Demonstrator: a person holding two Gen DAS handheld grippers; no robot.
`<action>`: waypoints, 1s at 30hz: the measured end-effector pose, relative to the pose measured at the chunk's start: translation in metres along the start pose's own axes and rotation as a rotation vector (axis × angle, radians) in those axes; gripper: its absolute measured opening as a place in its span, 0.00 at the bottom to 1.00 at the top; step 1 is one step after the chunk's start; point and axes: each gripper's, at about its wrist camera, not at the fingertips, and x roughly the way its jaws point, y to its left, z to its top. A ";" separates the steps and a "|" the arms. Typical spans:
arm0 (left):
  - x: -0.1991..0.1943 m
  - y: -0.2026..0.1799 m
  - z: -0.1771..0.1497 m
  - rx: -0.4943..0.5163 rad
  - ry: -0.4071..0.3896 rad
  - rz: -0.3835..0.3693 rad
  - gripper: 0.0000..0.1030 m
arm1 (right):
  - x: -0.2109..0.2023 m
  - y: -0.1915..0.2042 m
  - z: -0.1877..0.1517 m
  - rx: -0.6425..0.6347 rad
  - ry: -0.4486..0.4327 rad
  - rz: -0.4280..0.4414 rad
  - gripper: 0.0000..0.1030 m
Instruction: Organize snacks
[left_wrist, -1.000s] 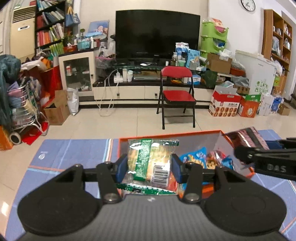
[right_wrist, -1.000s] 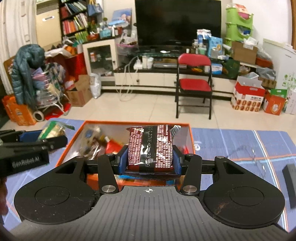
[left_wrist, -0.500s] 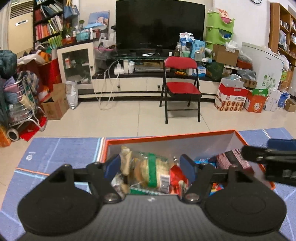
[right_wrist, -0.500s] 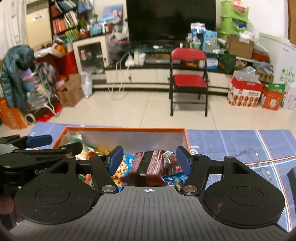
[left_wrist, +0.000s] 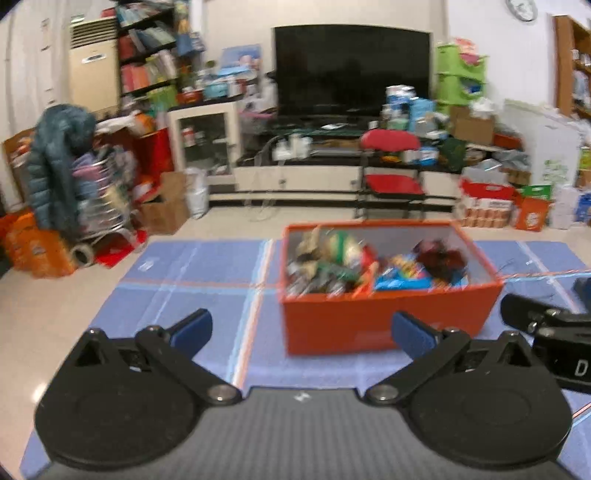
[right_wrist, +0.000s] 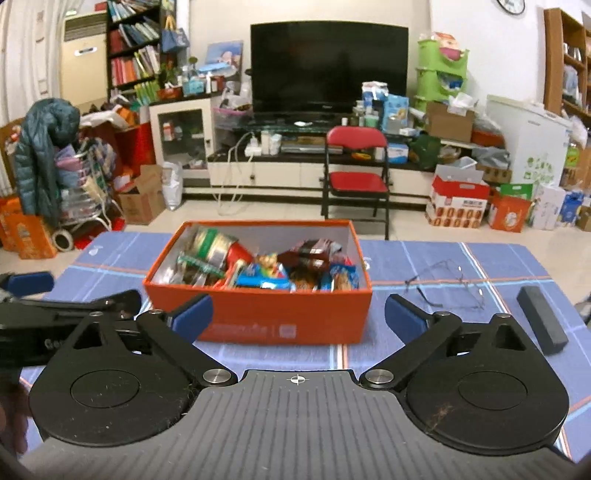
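Both grippers' jaws opening, empty — snacks (left_wrist: 369, 266) in box (left_wrist: 388, 321) blurred.

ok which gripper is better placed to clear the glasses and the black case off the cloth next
Right gripper: its jaws are opening and empty, and the glasses and black case lie on its side of the orange box.

Motion blur smears the snack packets (left_wrist: 373, 266) (labels unreadable) in the left wrist view.

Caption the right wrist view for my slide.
Right hand-held gripper, jaws opening and empty, before the orange box of snack packets on a blue cloth.
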 end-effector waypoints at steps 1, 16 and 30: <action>-0.002 0.003 -0.008 -0.009 -0.005 0.020 0.99 | -0.003 0.005 -0.006 0.001 0.000 -0.003 0.90; 0.018 0.006 -0.028 -0.017 -0.012 0.059 0.99 | 0.018 0.030 -0.013 -0.014 0.054 -0.034 0.92; 0.014 0.005 -0.031 -0.027 0.003 0.036 0.99 | 0.016 0.035 -0.015 -0.007 0.023 -0.026 0.92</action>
